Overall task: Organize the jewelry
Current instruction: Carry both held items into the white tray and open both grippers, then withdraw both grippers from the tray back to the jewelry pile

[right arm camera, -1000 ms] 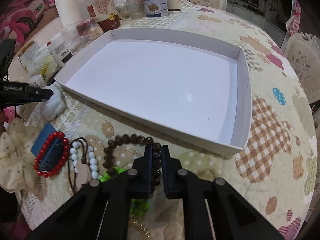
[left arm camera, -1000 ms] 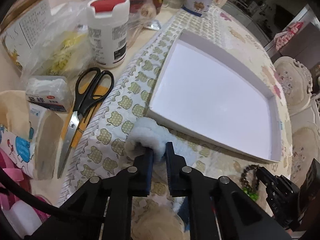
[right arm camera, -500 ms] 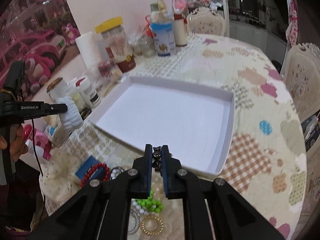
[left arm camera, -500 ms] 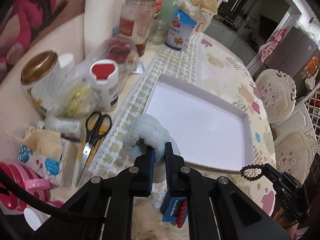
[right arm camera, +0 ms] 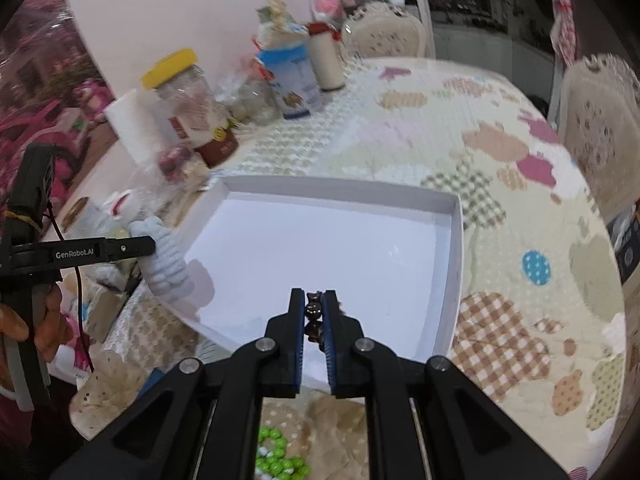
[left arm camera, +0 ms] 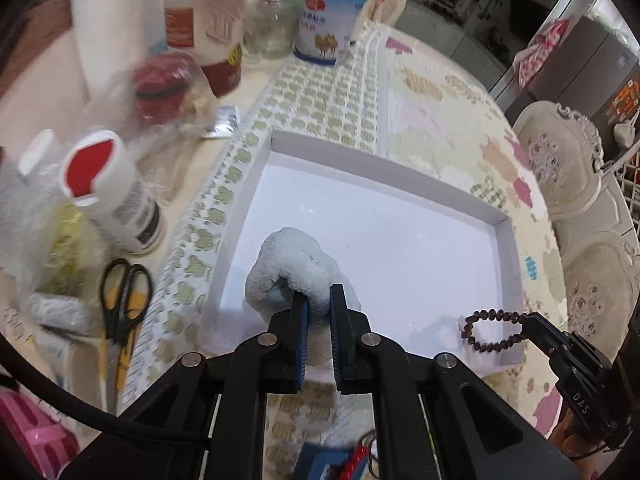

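Lower pale-blue fluffy scrunchie (left arm camera: 298, 270) and dark-brown bead bracelet (left arm camera: 490, 330), each pinched in jaws, apart inside shallow white cardboard tray (left arm camera: 404, 170); then release.

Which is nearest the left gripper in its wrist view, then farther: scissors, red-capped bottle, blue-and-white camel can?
From the left gripper:
1. Scissors, lying on its left.
2. Red-capped bottle, farther back on the left.
3. Blue-and-white camel can, far end of the table.

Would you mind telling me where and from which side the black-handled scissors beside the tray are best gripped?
Grip the scissors at the narrow neck just below the two black loops, coming straight down from above. They lie flat on the table with blades closed, pointing toward the camera, so the neck is the slimmest part. I'd approach from the tray side, since bottles crowd the other.
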### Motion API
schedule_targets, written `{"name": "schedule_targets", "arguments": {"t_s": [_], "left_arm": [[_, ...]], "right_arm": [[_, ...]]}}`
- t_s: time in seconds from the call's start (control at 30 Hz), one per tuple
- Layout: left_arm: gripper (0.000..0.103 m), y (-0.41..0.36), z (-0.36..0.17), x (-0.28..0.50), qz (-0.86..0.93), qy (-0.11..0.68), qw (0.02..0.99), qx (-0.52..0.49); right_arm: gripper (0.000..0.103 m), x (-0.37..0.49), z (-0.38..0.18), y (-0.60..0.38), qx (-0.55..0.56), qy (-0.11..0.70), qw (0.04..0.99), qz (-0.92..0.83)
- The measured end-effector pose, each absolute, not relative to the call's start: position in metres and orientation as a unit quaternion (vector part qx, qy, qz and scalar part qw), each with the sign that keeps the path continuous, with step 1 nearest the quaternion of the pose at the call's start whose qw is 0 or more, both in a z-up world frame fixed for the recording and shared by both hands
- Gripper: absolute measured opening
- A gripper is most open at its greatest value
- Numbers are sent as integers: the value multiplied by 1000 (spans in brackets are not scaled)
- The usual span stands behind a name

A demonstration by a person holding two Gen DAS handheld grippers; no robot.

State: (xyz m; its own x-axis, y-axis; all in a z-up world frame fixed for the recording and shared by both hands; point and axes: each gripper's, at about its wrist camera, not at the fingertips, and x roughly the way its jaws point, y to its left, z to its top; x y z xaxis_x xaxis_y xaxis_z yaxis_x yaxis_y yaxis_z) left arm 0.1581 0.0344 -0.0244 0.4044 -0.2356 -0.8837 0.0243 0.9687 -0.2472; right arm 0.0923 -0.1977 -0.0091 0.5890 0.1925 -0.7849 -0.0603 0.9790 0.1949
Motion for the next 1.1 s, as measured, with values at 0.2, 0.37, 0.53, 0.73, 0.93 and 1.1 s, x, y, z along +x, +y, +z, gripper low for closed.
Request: {"name": "schedule_targets", "arguments": {"t_s": [0.2, 0.37, 0.53, 0.73, 0.93, 1.1], "left_arm": [[5, 39, -49, 169, -67, 563, 818, -94], [18, 45, -54, 168, -67, 567, 814, -102], [30, 51, -54, 162, -65, 571, 810, -114], [30, 53, -36, 145, -56, 557, 823, -98], [30, 52, -9, 121, -51, 530, 843, -81], [30, 48, 10, 97, -47, 508, 858, -63]], "right_arm": [[9, 103, -48, -229, 80, 488, 869, 13], [12, 104, -67, -236, 79, 510, 857, -5], [50, 98, -64, -229, 78, 502, 861, 8], [50, 90, -47, -222, 83, 490, 868, 14], [50, 78, -32, -211, 75, 476, 876, 22], [50, 66, -23, -205, 69, 469, 880, 29]]}}
